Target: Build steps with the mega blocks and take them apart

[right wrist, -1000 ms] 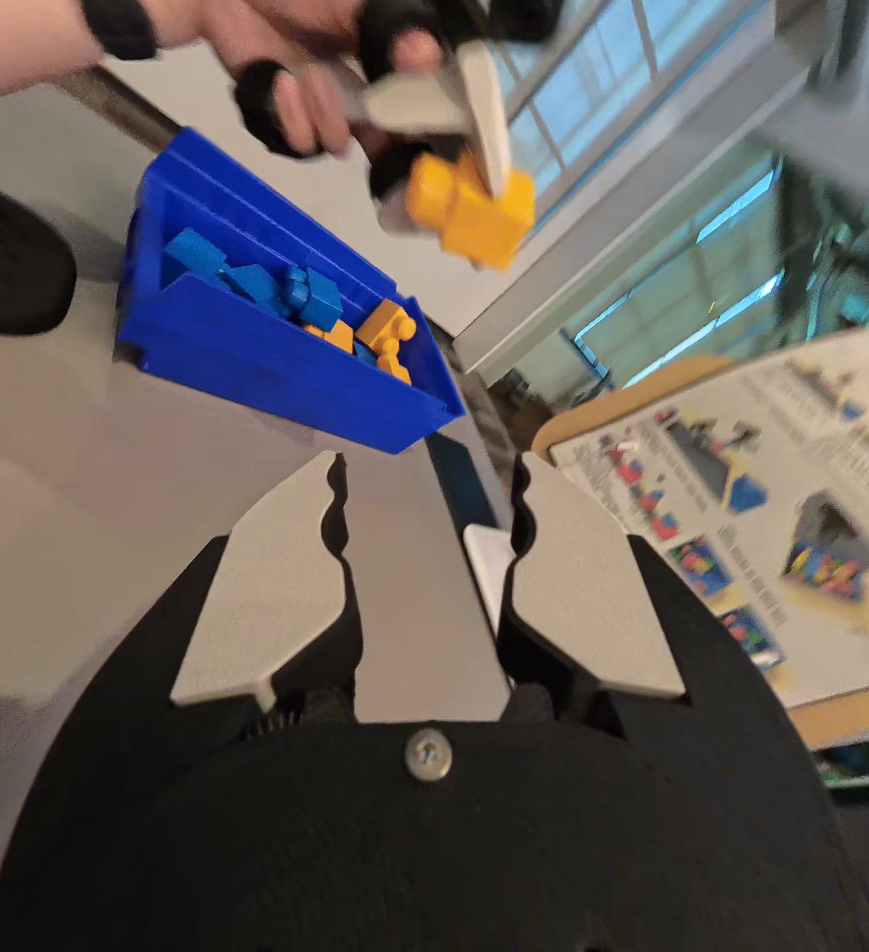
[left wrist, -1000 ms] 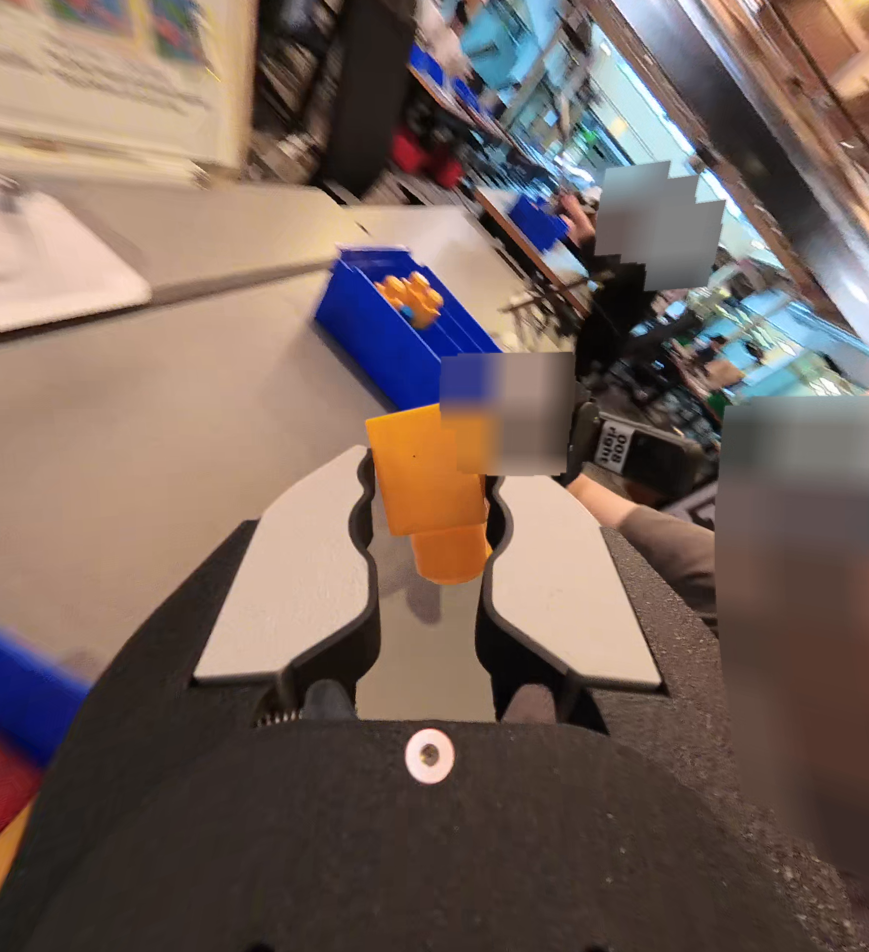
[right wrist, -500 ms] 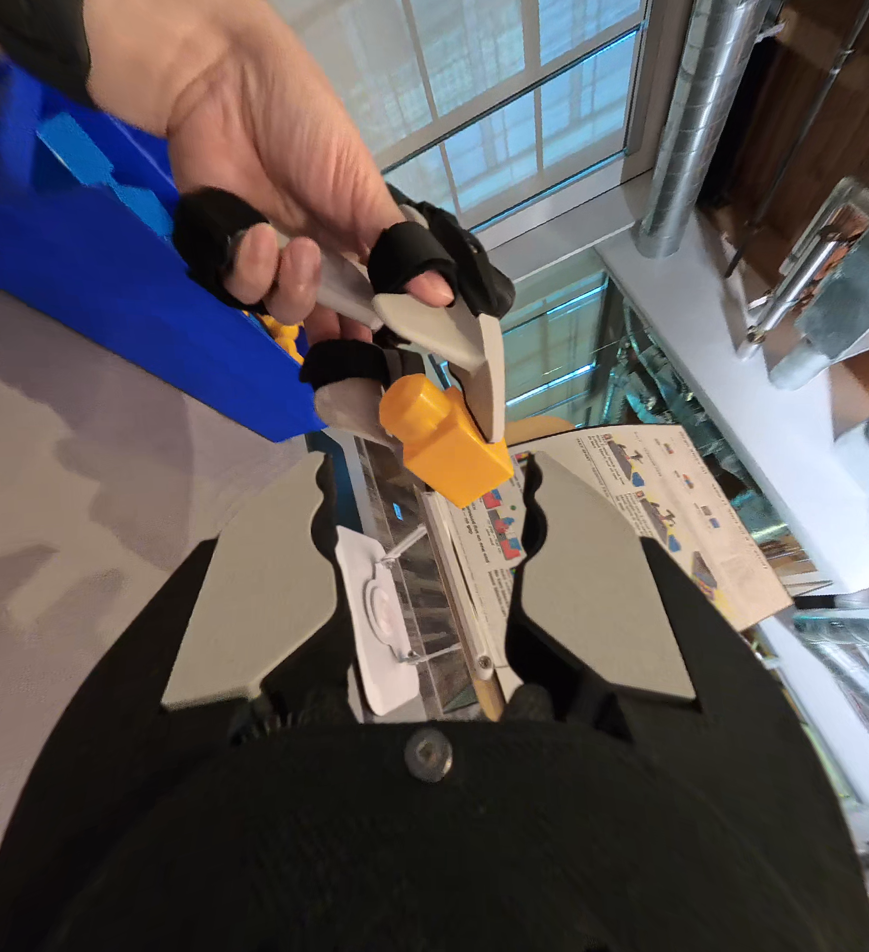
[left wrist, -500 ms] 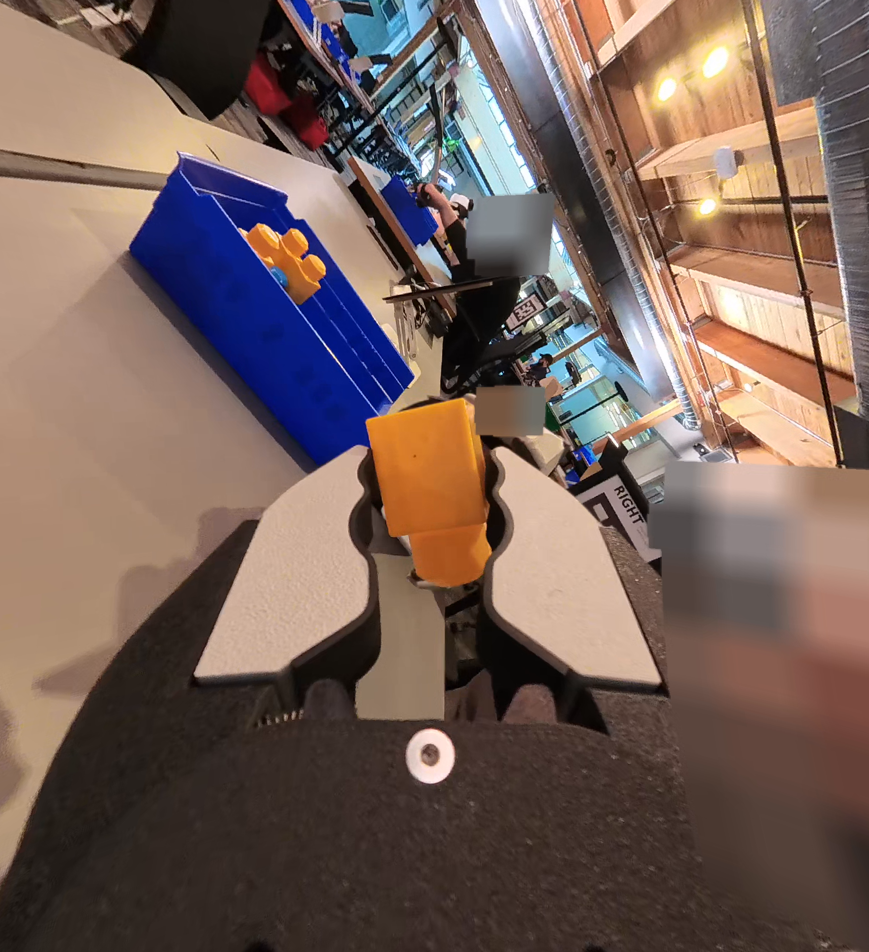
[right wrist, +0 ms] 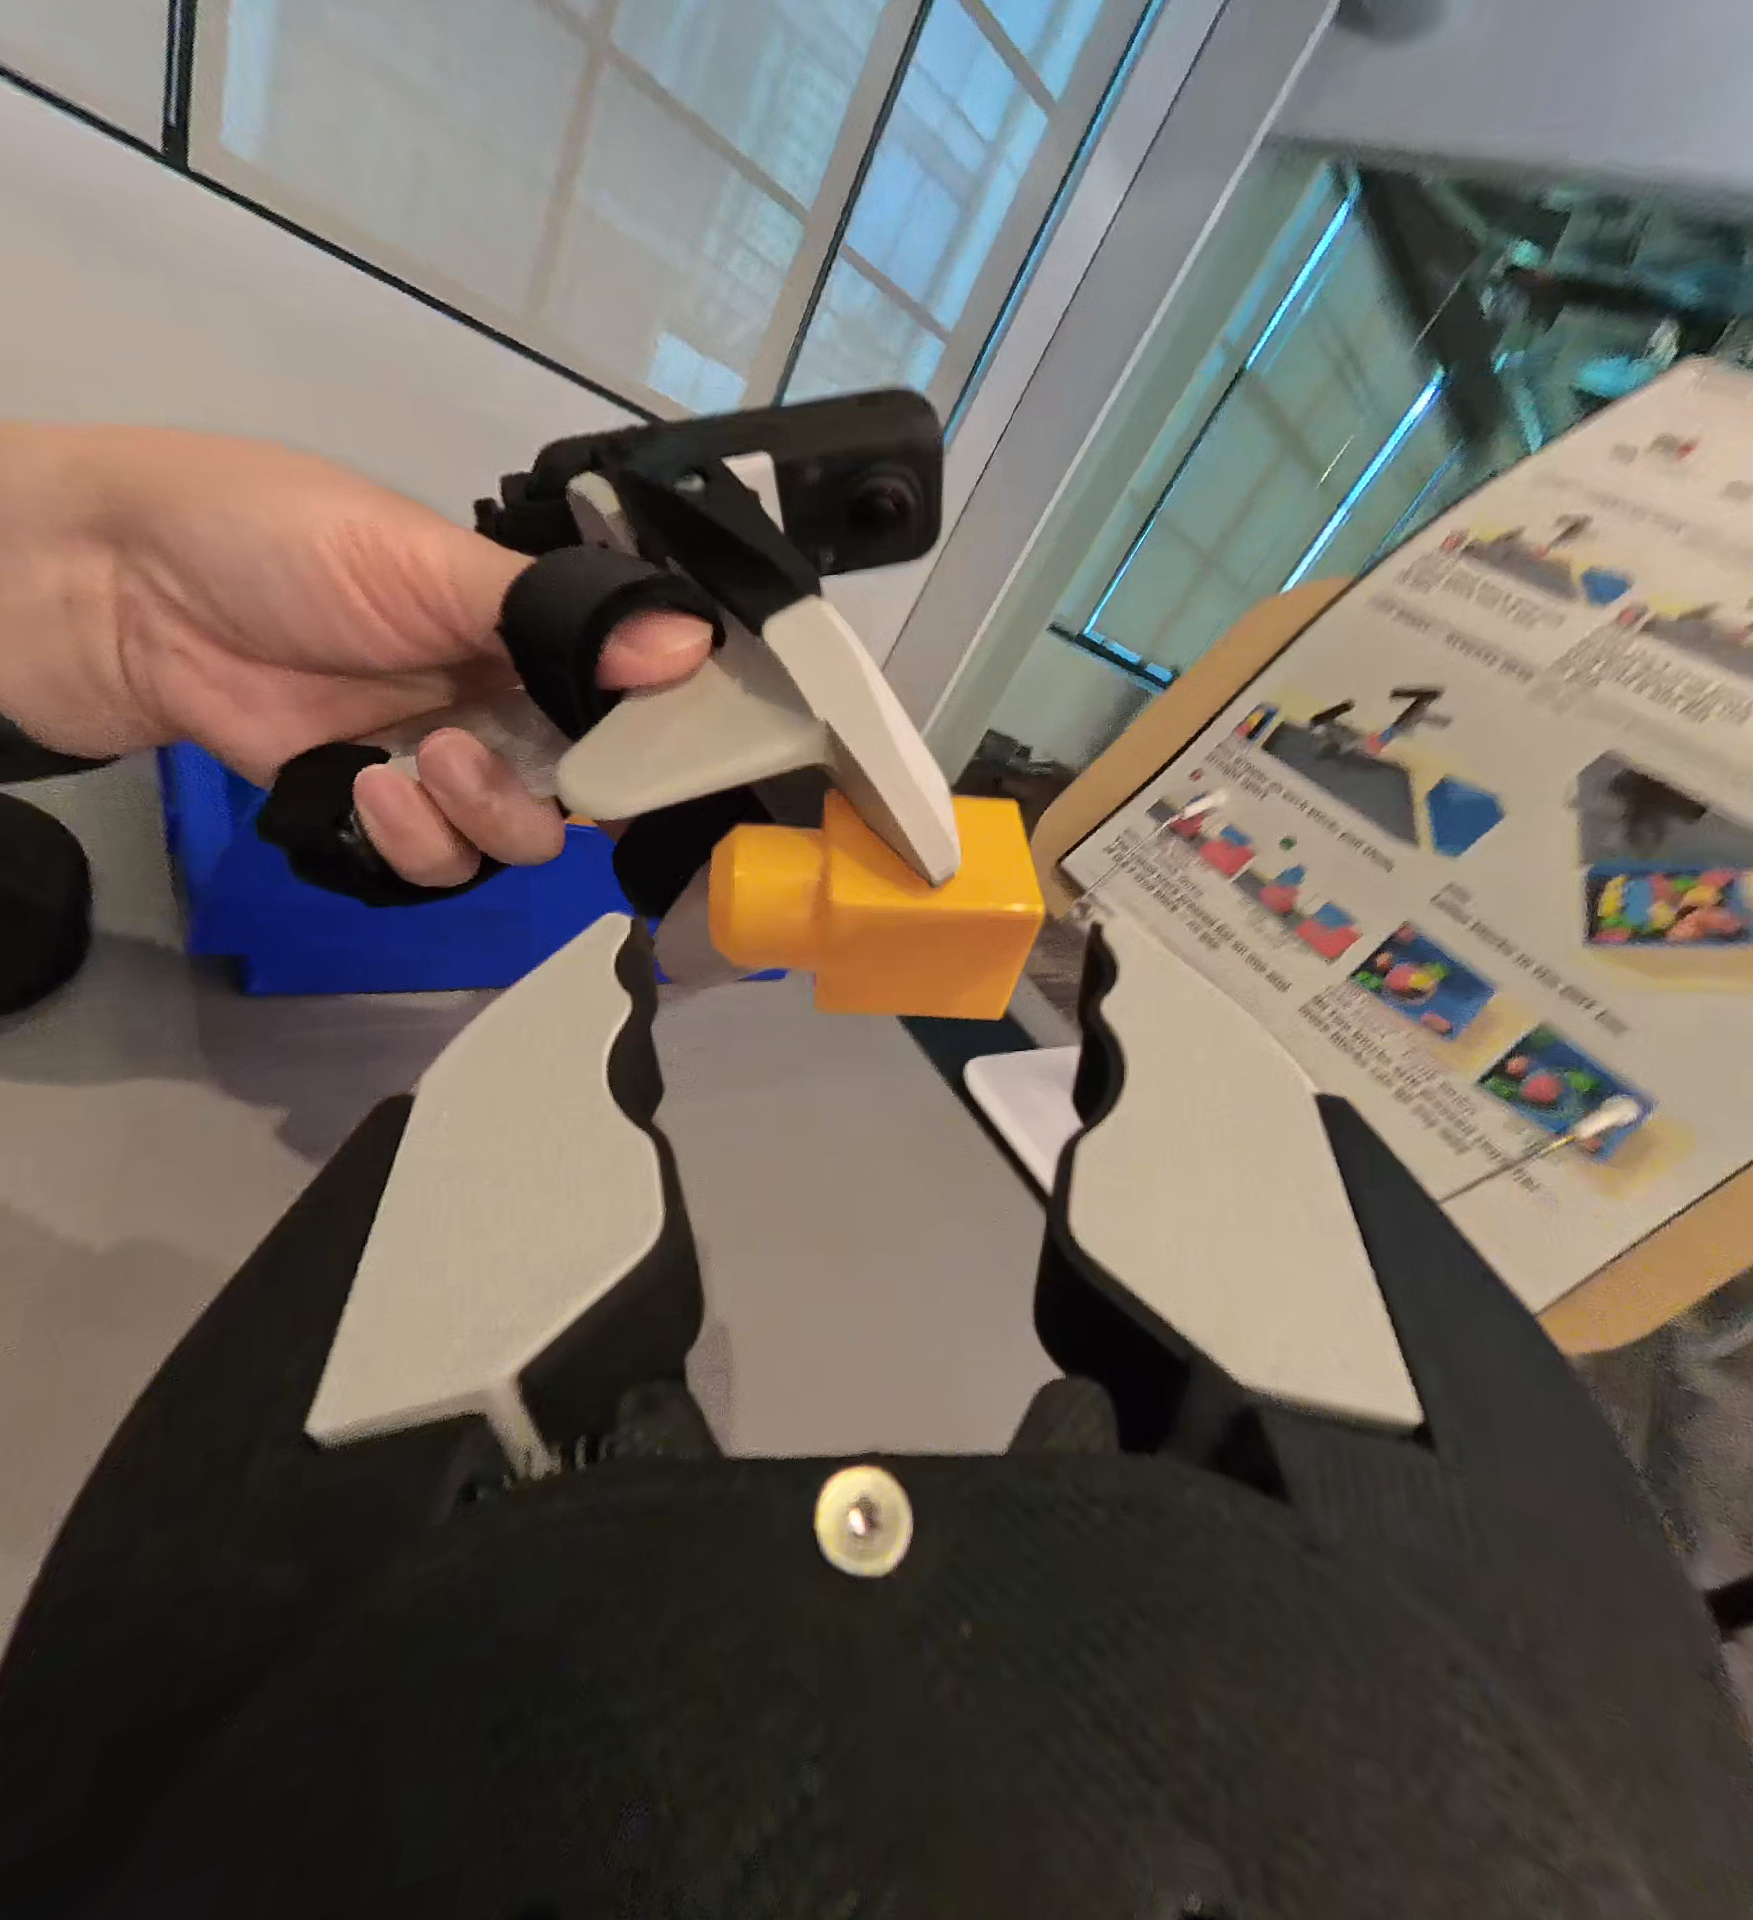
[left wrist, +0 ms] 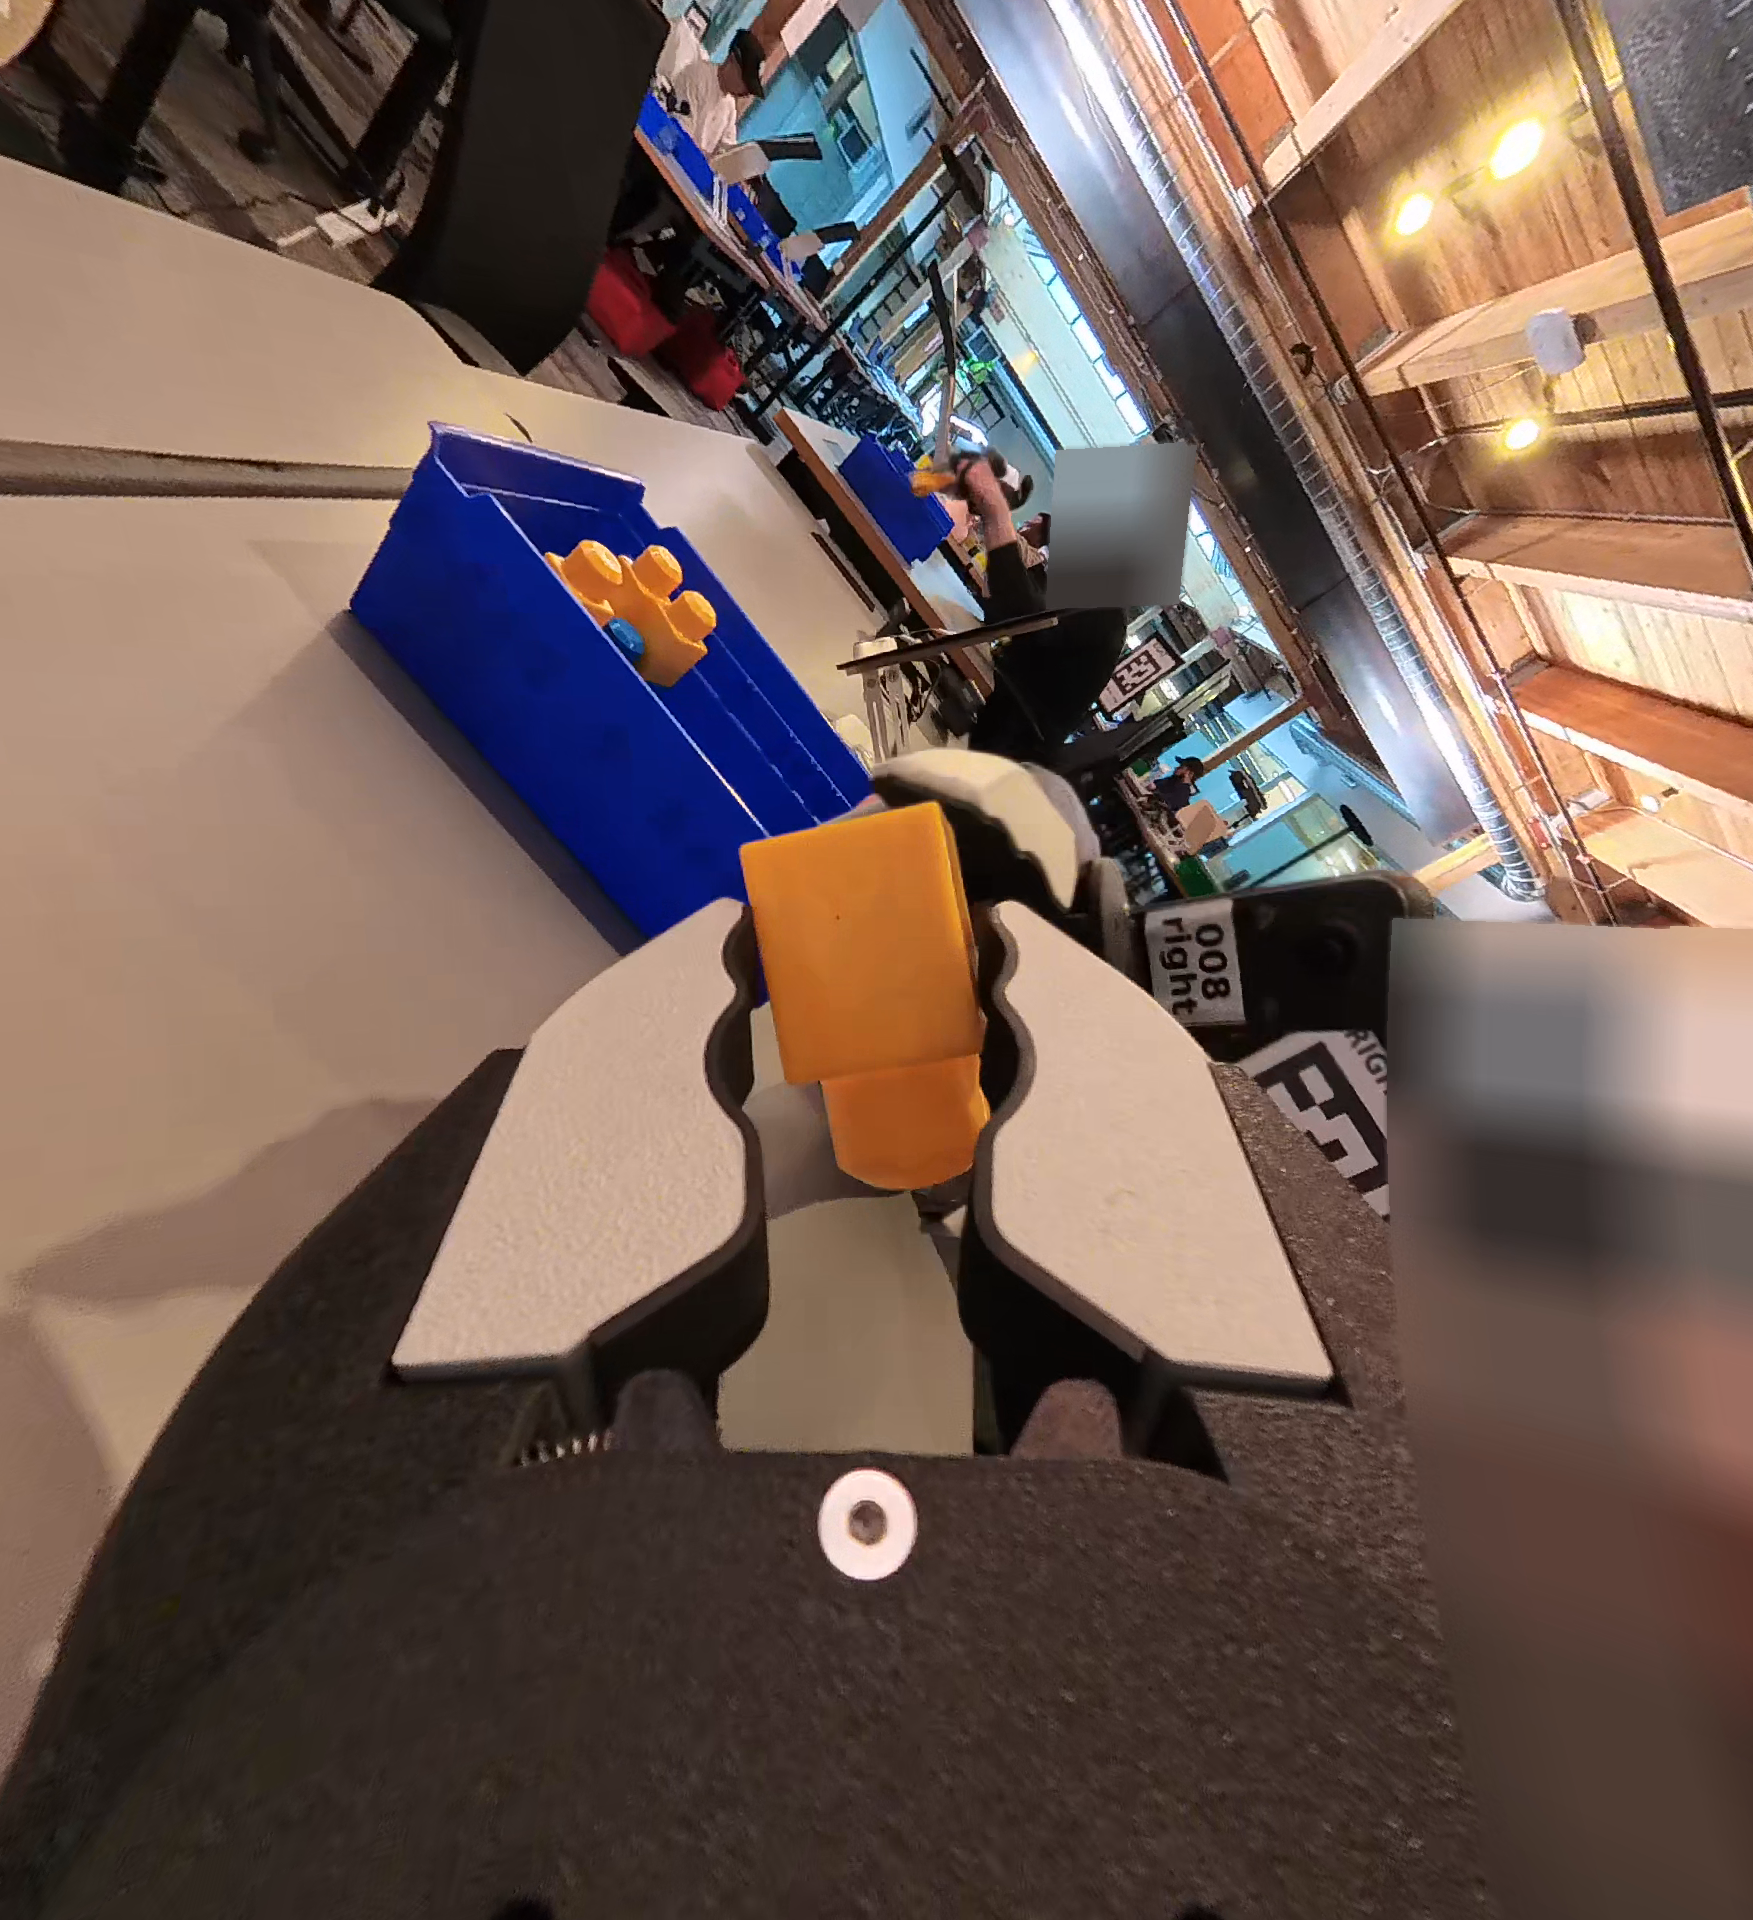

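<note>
My left gripper [left wrist: 861, 940] is shut on an orange single-stud mega block [left wrist: 856, 987] and holds it above the grey table [left wrist: 176, 831]. In the right wrist view the same block [right wrist: 913, 925] lies on its side with its stud to the left, pinched by the left gripper [right wrist: 820, 894] in a person's hand [right wrist: 228, 623]. My right gripper [right wrist: 861, 945] is open and empty. Its fingertips sit just short of the block, one on each side. The right gripper's fingers [left wrist: 997, 821] show just behind the block in the left wrist view.
A blue bin [left wrist: 581, 748] stands on the table and holds orange blocks [left wrist: 643, 613]; it shows behind the hand in the right wrist view [right wrist: 384, 935]. An instruction board [right wrist: 1474, 831] leans at the right, with a white card [right wrist: 1017, 1101] by it. A person sits far behind. My two grippers' fingertips are within a few centimetres of each other.
Both views have swung. The left gripper and its block have come down level with the right gripper's fingertips, and the block's stud now points left. The right gripper stays open.
</note>
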`<state>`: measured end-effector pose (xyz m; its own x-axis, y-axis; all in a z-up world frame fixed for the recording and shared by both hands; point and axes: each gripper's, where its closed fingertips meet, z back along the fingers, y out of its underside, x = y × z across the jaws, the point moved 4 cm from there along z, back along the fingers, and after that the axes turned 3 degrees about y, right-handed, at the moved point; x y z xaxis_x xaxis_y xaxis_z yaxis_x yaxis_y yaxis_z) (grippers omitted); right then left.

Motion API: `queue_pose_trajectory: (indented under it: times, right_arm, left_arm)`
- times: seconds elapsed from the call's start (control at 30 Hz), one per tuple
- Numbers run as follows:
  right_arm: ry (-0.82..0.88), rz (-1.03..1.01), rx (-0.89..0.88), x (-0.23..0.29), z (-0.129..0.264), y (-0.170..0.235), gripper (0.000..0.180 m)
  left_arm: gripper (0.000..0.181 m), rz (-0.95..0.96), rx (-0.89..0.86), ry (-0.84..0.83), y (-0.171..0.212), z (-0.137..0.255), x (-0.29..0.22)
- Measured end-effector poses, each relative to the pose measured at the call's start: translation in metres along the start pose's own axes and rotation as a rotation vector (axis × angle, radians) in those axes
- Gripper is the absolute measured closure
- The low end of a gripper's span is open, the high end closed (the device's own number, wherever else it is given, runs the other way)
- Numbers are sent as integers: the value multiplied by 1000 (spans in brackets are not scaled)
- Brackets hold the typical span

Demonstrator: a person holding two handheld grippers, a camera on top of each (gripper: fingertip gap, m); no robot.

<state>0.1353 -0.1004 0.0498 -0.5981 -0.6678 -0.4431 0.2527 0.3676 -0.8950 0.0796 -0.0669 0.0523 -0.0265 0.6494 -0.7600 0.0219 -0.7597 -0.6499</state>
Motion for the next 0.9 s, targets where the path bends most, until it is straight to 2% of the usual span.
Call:
queue_pose_trajectory:
  times: [0.13,0.3,0.5,0.67,0.9]
  right_arm:
    - [-5,-78,-1,-3,-1,4,102]
    - [28,-63,52,-4,-5,14,105]
    - [112,-49,76,-5,-7,23,107]
    - [185,-24,32,-4,-3,20,107]
    - [221,-9,56,-2,-6,25,110]
  left_arm:
    - [140,-38,1,-51,2,-4,1]
    - [140,-32,-34,-84,3,-9,7]
    - [141,54,-107,-29,2,-11,12]
    - [141,54,-158,-46,0,-10,16]
    - [142,62,-191,-32,3,-18,16]
